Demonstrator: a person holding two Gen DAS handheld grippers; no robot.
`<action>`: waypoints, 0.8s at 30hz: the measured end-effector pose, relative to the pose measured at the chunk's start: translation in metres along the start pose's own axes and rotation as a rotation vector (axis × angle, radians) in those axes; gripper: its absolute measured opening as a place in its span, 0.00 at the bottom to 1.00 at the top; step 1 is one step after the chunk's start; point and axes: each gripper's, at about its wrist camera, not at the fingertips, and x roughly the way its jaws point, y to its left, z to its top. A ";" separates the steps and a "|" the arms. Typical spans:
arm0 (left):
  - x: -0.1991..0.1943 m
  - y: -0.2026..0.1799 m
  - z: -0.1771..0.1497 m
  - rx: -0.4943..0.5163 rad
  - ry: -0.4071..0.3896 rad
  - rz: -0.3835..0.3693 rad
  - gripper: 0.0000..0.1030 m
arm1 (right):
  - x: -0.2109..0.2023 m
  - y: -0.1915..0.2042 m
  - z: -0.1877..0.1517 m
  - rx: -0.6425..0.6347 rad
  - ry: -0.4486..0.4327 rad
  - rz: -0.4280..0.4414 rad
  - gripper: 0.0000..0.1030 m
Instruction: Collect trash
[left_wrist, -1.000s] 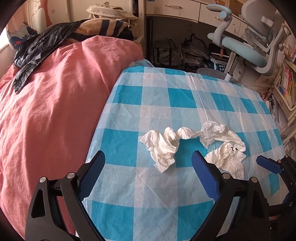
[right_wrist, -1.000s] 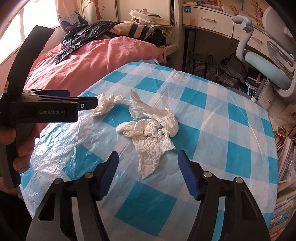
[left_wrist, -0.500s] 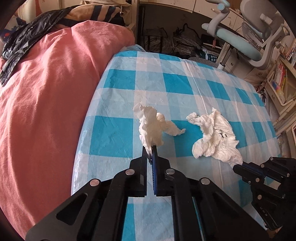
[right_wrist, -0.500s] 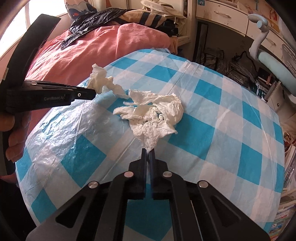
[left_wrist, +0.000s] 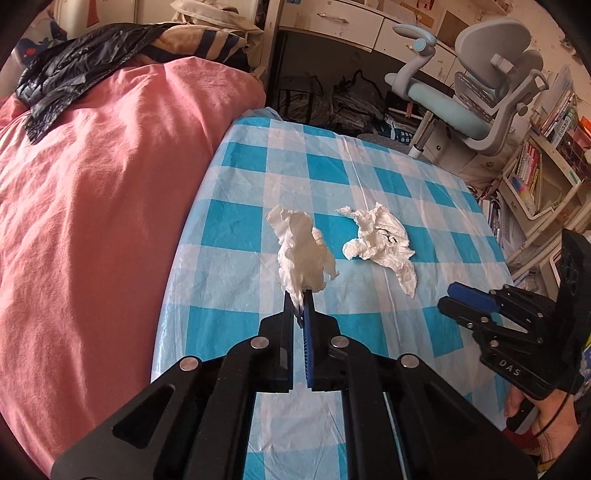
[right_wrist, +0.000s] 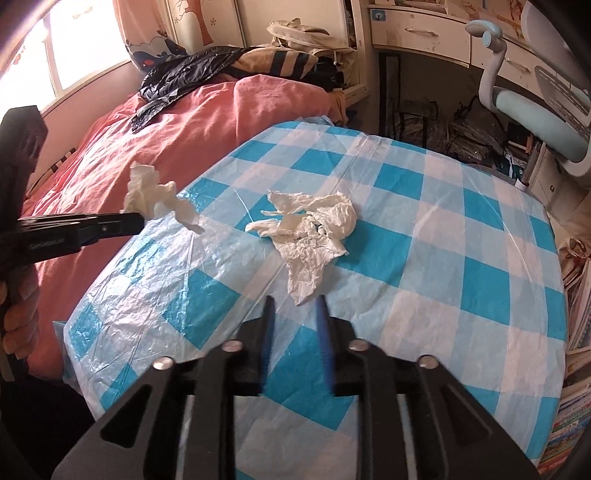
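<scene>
The left gripper (left_wrist: 298, 295) pinches one tissue (left_wrist: 301, 254) up off the table (right_wrist: 461, 258) to carry. The right gripper (right_wrist: 294, 314), partly open, waits just behind the other tissue (right_wrist: 314, 229).

White tissues (left_wrist: 376, 236), blue-checked tablecloth (left_wrist: 332, 173)

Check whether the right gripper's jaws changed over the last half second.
Yes. The right gripper was shut at the near tip of the crumpled tissue; its jaws now stand apart and blurred, that tip lying free on the checkered tablecloth.
</scene>
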 end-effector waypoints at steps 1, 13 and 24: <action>0.000 -0.002 0.000 0.003 -0.002 -0.001 0.05 | 0.005 -0.001 0.002 0.007 -0.003 -0.009 0.46; 0.005 -0.038 0.020 0.135 -0.033 0.026 0.05 | 0.045 0.001 0.024 0.014 0.019 -0.040 0.46; 0.001 -0.048 0.025 0.190 -0.063 0.054 0.05 | 0.050 0.002 0.022 -0.023 0.039 -0.075 0.35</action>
